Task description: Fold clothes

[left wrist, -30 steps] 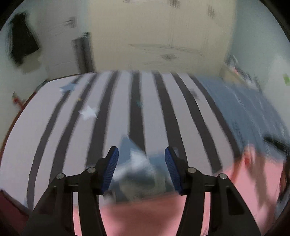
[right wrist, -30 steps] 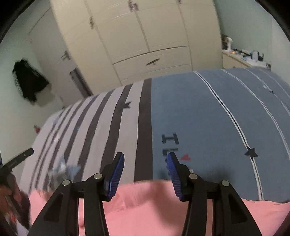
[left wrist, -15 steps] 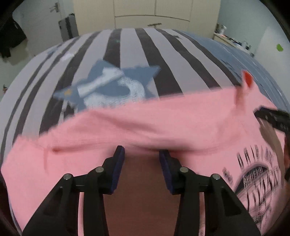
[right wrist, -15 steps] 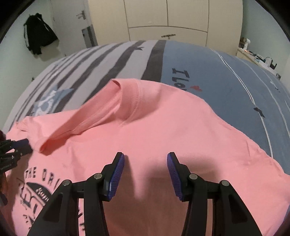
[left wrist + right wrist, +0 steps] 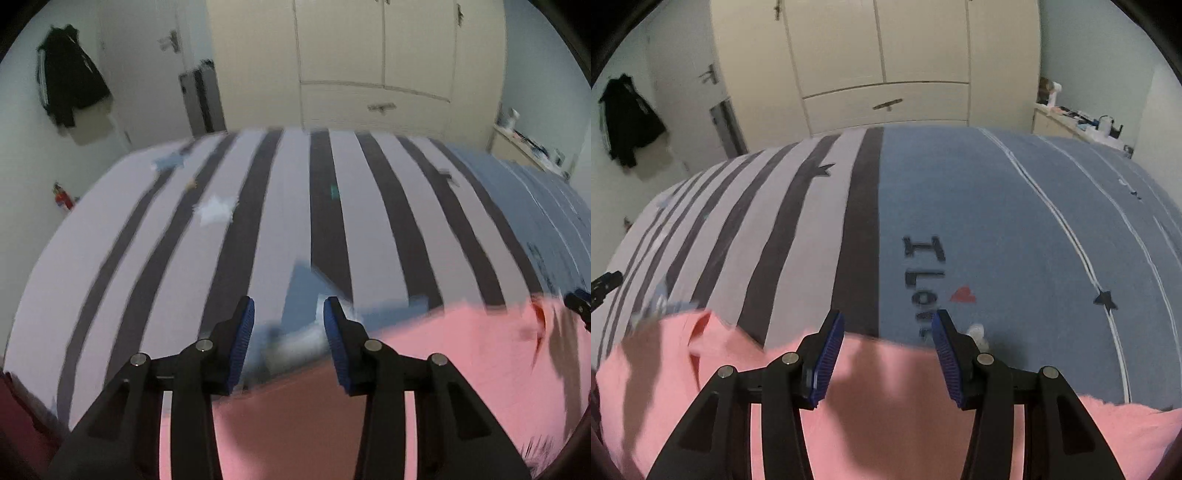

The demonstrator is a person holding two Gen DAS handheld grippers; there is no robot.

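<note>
A pink T-shirt (image 5: 443,354) lies flat on the bed, and only its far edge and neck opening (image 5: 701,325) show. My left gripper (image 5: 289,332) hovers over the shirt's left part. Its jaws stand apart with only the bedspread's blue star print seen between them. My right gripper (image 5: 887,343) hangs over the shirt's (image 5: 886,373) far hem with its jaws apart. The cloth lies under them and is not pinched. Each gripper's tip shows at the edge of the other's view, the right one (image 5: 580,306) and the left one (image 5: 604,286).
The bedspread is grey and dark striped (image 5: 258,221) on the left and blue (image 5: 997,221) on the right. Beyond the bed stand a cream wardrobe (image 5: 369,62) and a dark case (image 5: 201,99). A black jacket (image 5: 70,74) hangs on the wall. A cluttered side table (image 5: 1078,122) stands at the right.
Half a second ago both views looked down on the spread shirt; now both look further up the bed and show only its far edge. The left jaws stand narrower than a second ago.
</note>
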